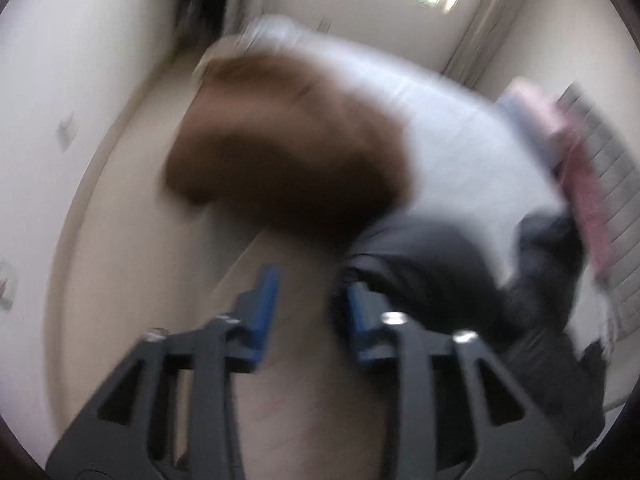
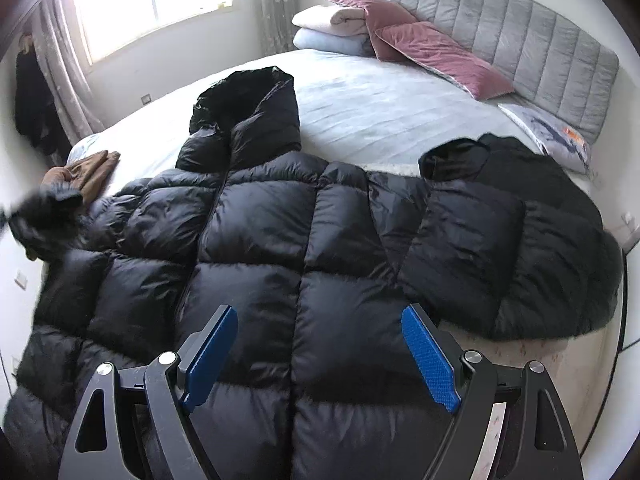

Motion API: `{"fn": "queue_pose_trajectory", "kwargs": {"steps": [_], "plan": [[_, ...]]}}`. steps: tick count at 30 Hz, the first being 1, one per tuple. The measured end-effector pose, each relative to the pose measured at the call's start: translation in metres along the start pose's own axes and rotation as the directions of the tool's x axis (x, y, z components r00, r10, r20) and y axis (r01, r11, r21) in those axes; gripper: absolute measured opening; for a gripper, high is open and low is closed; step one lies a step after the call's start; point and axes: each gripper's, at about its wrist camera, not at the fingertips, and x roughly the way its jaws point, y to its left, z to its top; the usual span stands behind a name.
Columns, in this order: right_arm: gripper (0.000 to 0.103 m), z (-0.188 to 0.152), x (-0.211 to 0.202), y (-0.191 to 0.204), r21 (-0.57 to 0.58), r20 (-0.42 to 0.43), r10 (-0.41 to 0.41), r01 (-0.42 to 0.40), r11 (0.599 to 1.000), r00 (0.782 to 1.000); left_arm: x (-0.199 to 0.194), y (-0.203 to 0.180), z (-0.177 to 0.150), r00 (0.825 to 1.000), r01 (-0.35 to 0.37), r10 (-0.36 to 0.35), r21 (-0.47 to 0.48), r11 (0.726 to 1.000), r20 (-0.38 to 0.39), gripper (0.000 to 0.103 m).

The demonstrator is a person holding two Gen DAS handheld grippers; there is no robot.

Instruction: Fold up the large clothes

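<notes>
Bedroom setting: a wide bed (image 2: 400, 120) with pale grey sheet fills the field ahead of both my tools, backed by a grey padded headboard (image 2: 500, 36), with a bright window (image 2: 156, 0) and curtain beyond to the left of my right gripper. Directly ahead of and beneath my right gripper (image 2: 320, 356) lies the large black puffer coat (image 2: 248, 232), spread flat on the bed, its hood (image 2: 248, 100) pointing away from the tool; the two blue pads stand wide apart above the quilted panels, nothing pressed between them. To the right of this tool, touching the coat's edge, rests a second black jacket (image 2: 520, 236) in a folded bundle. Far ahead to the right, against the headboard, sit folded pale blankets (image 2: 332, 28), pink cushions (image 2: 432, 52) and a printed pillow (image 2: 552, 136). At far left of the right gripper a brown garment (image 2: 88, 172) lies near the bed's edge. My left gripper's view is heavily smeared by motion: my left gripper (image 1: 308, 316) shows blue pads partly apart with nothing visible between them, bare floor below. Ahead of it the brown garment (image 1: 288, 148) appears as a blur on the bed corner (image 1: 440, 128), and dark fabric (image 1: 440, 272), likely the coat, lies just right of the right-hand pad; whether they touch I cannot tell.
</notes>
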Motion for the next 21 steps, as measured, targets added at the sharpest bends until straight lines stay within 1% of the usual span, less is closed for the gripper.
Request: {"fn": "queue_pose_trajectory", "kwargs": {"steps": [2,3,4,5,6,7,8,9,10,12,13,14,15,16,17,18,19,21], "plan": [[0.085,-0.008,-0.003,0.000,0.018,-0.014,0.010,-0.010,1.000,1.000,0.006,0.018,-0.019,0.998,0.008,-0.006,0.030,1.000,-0.055,0.047],[0.085,-0.010,-0.004,0.000,0.021,-0.021,0.012,-0.011,1.000,1.000,0.002,0.018,-0.025,0.998,0.007,-0.003,0.064,0.998,-0.058,0.049],[0.085,-0.012,-0.006,0.001,0.021,-0.027,0.010,-0.010,1.000,1.000,-0.002,0.013,-0.029,0.999,0.001,0.004,0.104,0.995,-0.049,0.053],[0.085,-0.013,-0.008,0.002,0.020,-0.030,0.005,-0.004,1.000,1.000,-0.011,0.001,-0.031,1.000,-0.018,0.022,0.176,0.984,-0.021,0.060],[0.085,-0.014,-0.010,0.004,0.017,-0.031,-0.002,0.002,1.000,1.000,-0.019,-0.013,-0.031,0.999,-0.037,0.036,0.242,0.970,0.011,0.064],[0.085,-0.014,-0.011,0.005,0.015,-0.031,-0.005,0.006,1.000,1.000,-0.026,-0.021,-0.026,0.999,-0.047,0.038,0.291,0.956,0.038,0.072],[0.085,-0.015,-0.015,0.008,0.013,-0.029,-0.008,0.008,1.000,1.000,-0.038,-0.042,-0.026,0.997,-0.051,0.023,0.373,0.927,0.078,0.081],[0.085,-0.015,-0.018,0.010,0.012,-0.026,-0.007,0.007,1.000,1.000,-0.045,-0.060,-0.026,0.995,-0.041,-0.002,0.437,0.898,0.097,0.084],[0.085,-0.016,-0.022,0.012,0.010,-0.025,-0.006,0.006,1.000,1.000,-0.053,-0.078,-0.027,0.994,-0.035,-0.020,0.498,0.866,0.104,0.085],[0.085,-0.018,-0.028,0.018,-0.002,-0.024,-0.008,0.008,1.000,1.000,-0.064,-0.106,-0.028,0.994,-0.046,-0.024,0.590,0.806,0.110,0.085],[0.085,-0.018,-0.030,0.020,-0.007,-0.023,-0.011,0.011,1.000,1.000,-0.071,-0.117,-0.027,0.991,-0.068,-0.018,0.620,0.782,0.130,0.085],[0.085,-0.020,-0.034,0.023,-0.020,-0.026,-0.017,0.016,1.000,1.000,-0.078,-0.124,-0.027,0.988,-0.077,-0.026,0.637,0.767,0.151,0.085],[0.085,-0.021,-0.035,0.025,-0.030,-0.030,-0.020,0.019,0.999,0.999,-0.081,-0.130,-0.025,0.986,-0.070,-0.046,0.653,0.754,0.159,0.085],[0.085,-0.022,-0.036,0.026,-0.037,-0.033,-0.022,0.021,0.999,0.999,-0.082,-0.137,-0.024,0.986,-0.053,-0.069,0.670,0.740,0.154,0.088],[0.085,-0.022,-0.037,0.027,-0.047,-0.038,-0.028,0.026,0.999,0.999,-0.078,-0.146,-0.025,0.987,-0.032,-0.089,0.696,0.718,0.137,0.089],[0.085,-0.023,-0.037,0.028,-0.055,-0.043,-0.036,0.034,0.998,0.998,-0.071,-0.158,-0.030,0.989,-0.020,-0.095,0.734,0.679,0.115,0.089],[0.085,-0.022,-0.035,0.028,-0.057,-0.048,-0.042,0.039,0.998,0.998,-0.062,-0.168,-0.038,0.992,-0.025,-0.081,0.770,0.637,0.099,0.089],[0.085,-0.022,-0.033,0.028,-0.048,-0.052,-0.046,0.044,0.998,0.998,-0.034,-0.184,-0.047,0.998,-0.034,-0.024,0.820,0.571,0.058,0.089]]}}
